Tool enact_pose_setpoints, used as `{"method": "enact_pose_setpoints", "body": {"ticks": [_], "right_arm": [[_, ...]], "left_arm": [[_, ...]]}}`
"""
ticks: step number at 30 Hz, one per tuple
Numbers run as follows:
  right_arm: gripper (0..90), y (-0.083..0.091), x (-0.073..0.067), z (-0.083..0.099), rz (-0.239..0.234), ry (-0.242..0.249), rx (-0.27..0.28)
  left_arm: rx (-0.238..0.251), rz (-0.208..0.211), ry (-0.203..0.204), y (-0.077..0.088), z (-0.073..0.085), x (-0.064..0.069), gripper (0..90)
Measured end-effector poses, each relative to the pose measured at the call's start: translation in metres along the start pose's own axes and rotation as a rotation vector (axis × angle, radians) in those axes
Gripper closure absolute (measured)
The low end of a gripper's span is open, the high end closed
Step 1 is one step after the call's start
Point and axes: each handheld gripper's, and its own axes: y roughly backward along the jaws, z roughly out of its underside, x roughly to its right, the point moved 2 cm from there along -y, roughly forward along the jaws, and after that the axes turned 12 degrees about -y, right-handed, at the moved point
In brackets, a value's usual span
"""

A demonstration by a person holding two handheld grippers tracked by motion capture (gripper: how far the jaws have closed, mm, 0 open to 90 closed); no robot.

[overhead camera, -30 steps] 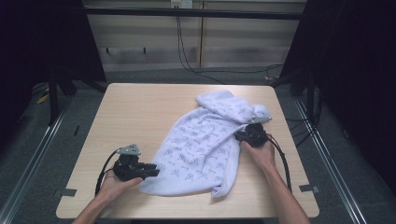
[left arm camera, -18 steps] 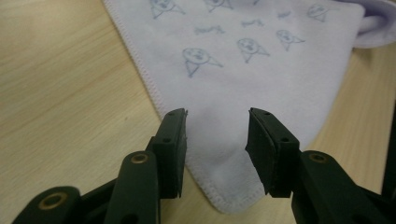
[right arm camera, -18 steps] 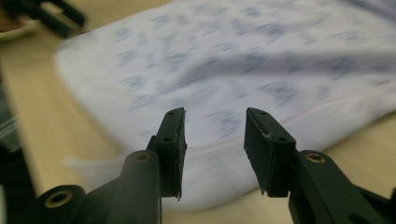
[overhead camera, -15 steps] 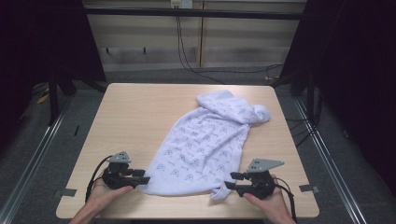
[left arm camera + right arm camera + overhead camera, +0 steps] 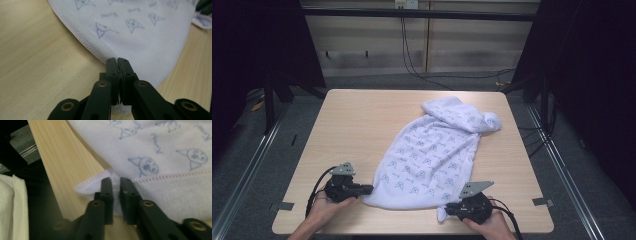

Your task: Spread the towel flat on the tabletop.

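Both grippers point(image 5: 362, 189) point(image 5: 451, 208) are black with brass-coloured pivot screws, grey three-cornered top plates and trailing black cables.

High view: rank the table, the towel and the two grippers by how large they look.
1. table
2. towel
3. left gripper and right gripper: they look alike, so no ranking between them.

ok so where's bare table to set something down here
The light wooden table is bare on its whole left half, from the far edge down to the left gripper. The white patterned towel crowds the right half, reaching the right gripper.
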Motion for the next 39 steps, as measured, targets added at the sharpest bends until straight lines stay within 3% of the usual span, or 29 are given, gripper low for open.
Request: {"method": "enact_pose_setpoints", "body": {"ticks": [3,6,9,13,15,17,19,21,26,28,29,32,33,34,36,39], "right_arm": [[89.7,0.011,0.004,0.002,0.028,-0.012,0.018],[90.0,0.033,0.014,0.005,0.054,-0.037,0.074],[90.0,0.060,0.032,0.012,0.104,-0.080,0.139],[89.5,0.085,0.055,0.024,0.126,-0.168,0.205],[86.2,0.085,0.057,0.028,0.164,-0.176,0.187],[72.9,0.084,0.054,0.032,0.159,-0.162,0.178],[68.0,0.084,0.050,0.034,0.158,-0.158,0.182],[59.2,0.081,0.046,0.030,0.148,-0.160,0.197],[50.4,0.069,0.035,0.013,0.122,-0.131,0.225],[46.8,0.061,0.036,0.007,0.136,-0.131,0.211],[46.9,0.057,0.038,0.004,0.132,-0.135,0.206],[49.7,0.043,0.048,-0.001,0.178,-0.155,0.159],[66.2,0.039,0.052,-0.001,0.183,-0.155,0.133],[76.4,0.038,0.054,-0.001,0.190,-0.153,0.124],[86.2,0.041,0.058,-0.001,0.186,-0.169,0.130],[87.3,0.061,0.056,0.000,0.166,-0.187,0.196]], "left_arm": [[0.042,-0.029,0.015,0.007,-0.004,-0.003,88.2],[0.073,-0.052,0.035,0.011,-0.006,-0.006,88.3],[0.111,-0.016,0.066,0.013,-0.010,-0.006,88.3],[0.059,0.041,0.048,0.000,-0.011,0.008,88.0],[0.015,0.049,0.018,-0.007,-0.011,0.014,88.0],[0.016,0.060,0.023,-0.009,-0.010,0.016,87.7],[0.016,0.052,0.019,-0.007,-0.010,0.015,87.5],[0.016,0.043,0.025,-0.006,-0.010,0.013,87.4],[0.014,0.044,0.024,-0.004,-0.008,0.012,87.6],[0.013,0.043,0.024,-0.005,-0.009,0.013,87.6],[0.016,0.043,0.024,-0.006,-0.009,0.013,87.5],[0.028,0.048,0.024,-0.005,-0.010,0.012,87.5],[0.031,0.043,0.022,-0.005,-0.011,0.012,87.6],[0.036,0.041,0.024,-0.004,-0.011,0.012,87.6],[0.057,0.047,0.032,-0.001,-0.012,0.011,87.7],[0.093,0.049,0.034,0.008,-0.013,0.014,87.8]]}}
